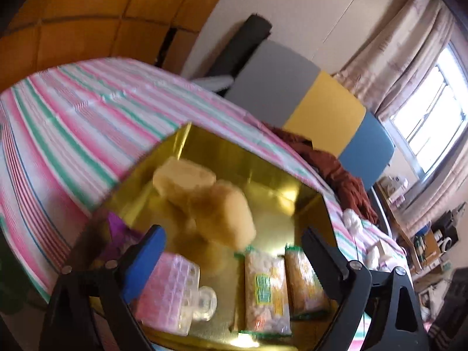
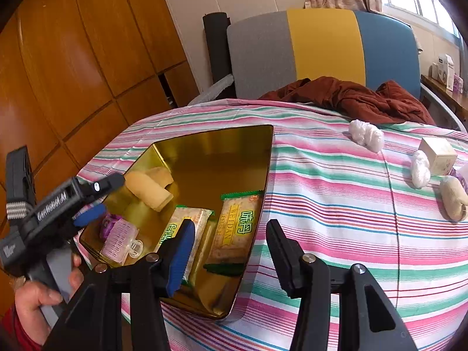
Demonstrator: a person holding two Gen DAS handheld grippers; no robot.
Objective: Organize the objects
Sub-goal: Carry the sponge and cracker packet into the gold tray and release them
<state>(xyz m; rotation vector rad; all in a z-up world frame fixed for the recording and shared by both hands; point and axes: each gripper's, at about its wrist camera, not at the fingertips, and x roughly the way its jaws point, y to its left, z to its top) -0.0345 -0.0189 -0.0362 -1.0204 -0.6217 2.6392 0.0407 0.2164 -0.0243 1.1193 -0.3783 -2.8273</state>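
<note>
We read "WEIDAN" on one of two cracker packets lying side by side in the gold tray, long axes running from the tray's near edge to its far wall. "GenRobot.AI" is printed on the left claw. The tray also holds two beige rolls, one pink clip and a purple item. On the striped surface we count two white bundles, one box and one beige roll. The left claw stands wide over the tray, holding nothing. The right claw, partly open, is empty.
</note>
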